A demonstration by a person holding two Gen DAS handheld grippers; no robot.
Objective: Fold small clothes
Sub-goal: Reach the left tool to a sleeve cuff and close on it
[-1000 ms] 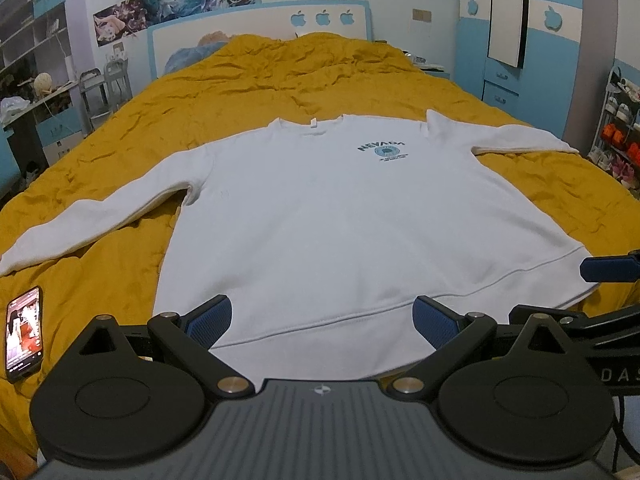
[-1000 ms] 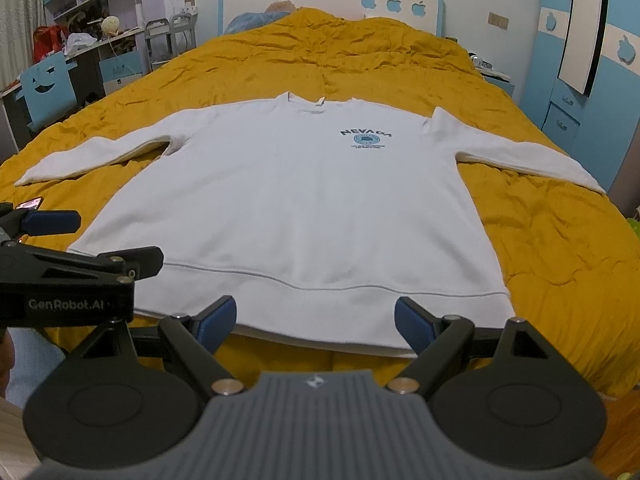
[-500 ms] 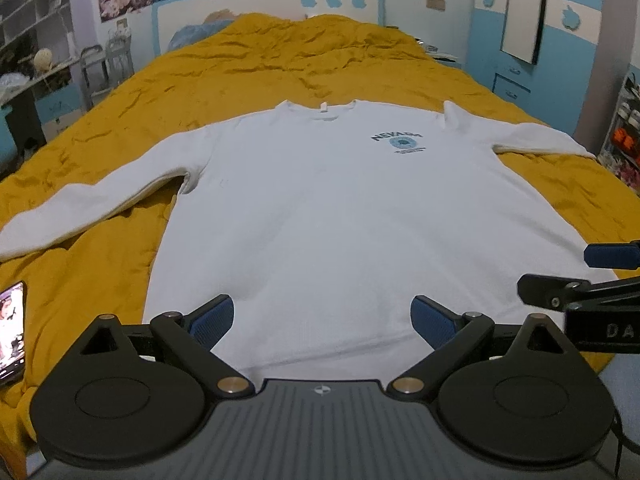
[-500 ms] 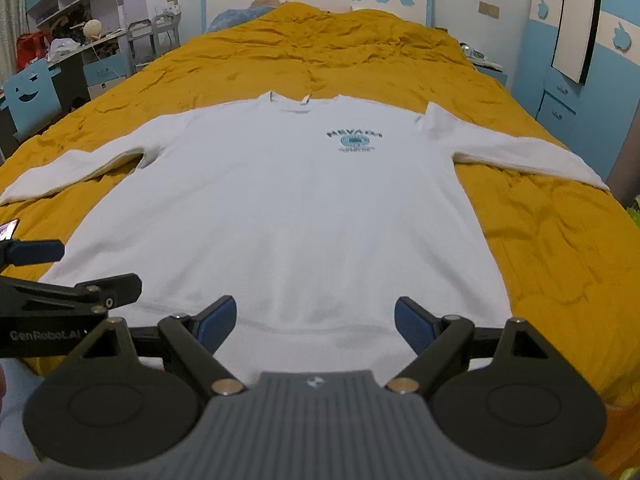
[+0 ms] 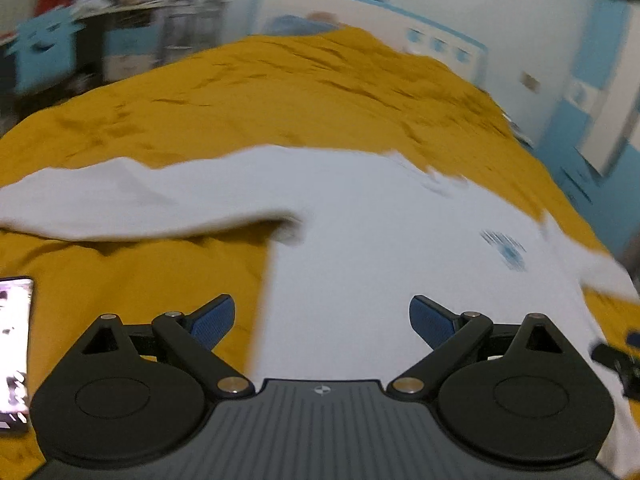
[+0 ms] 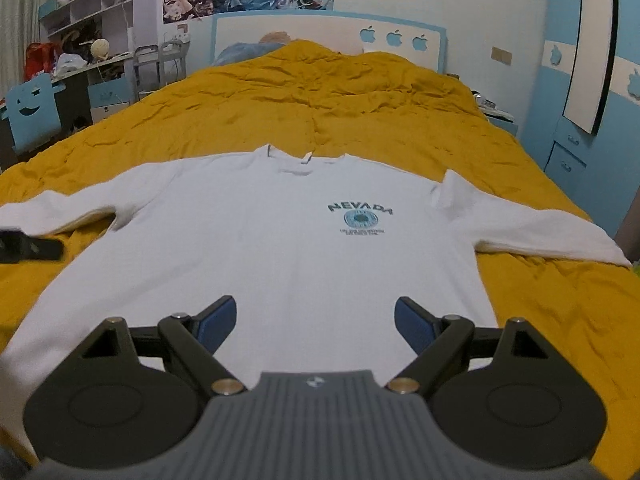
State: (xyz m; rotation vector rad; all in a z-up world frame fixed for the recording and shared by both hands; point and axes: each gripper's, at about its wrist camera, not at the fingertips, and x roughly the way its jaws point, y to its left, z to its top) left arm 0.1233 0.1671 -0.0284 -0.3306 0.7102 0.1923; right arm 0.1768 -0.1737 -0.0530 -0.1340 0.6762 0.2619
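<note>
A white long-sleeved sweatshirt (image 6: 288, 248) with a blue NEVADA print (image 6: 359, 216) lies flat, front up, sleeves spread, on the yellow bedcover (image 6: 320, 112). In the blurred left wrist view the sweatshirt (image 5: 380, 248) and its left sleeve (image 5: 120, 200) show. My left gripper (image 5: 322, 320) is open and empty above the shirt's left side edge. My right gripper (image 6: 316, 322) is open and empty above the lower body of the shirt. The left gripper's tip shows at the left edge of the right wrist view (image 6: 28, 246).
A phone (image 5: 14, 344) with a lit screen lies on the bedcover at the left. A desk with shelves and a blue chair (image 6: 32, 112) stand left of the bed. The headboard (image 6: 328, 40) is at the far end, blue cabinets (image 6: 580, 128) on the right.
Both grippers moved forward over the shirt, whose hem has left view. The left gripper swung left toward the left sleeve, blurring its view. Both stay open.
</note>
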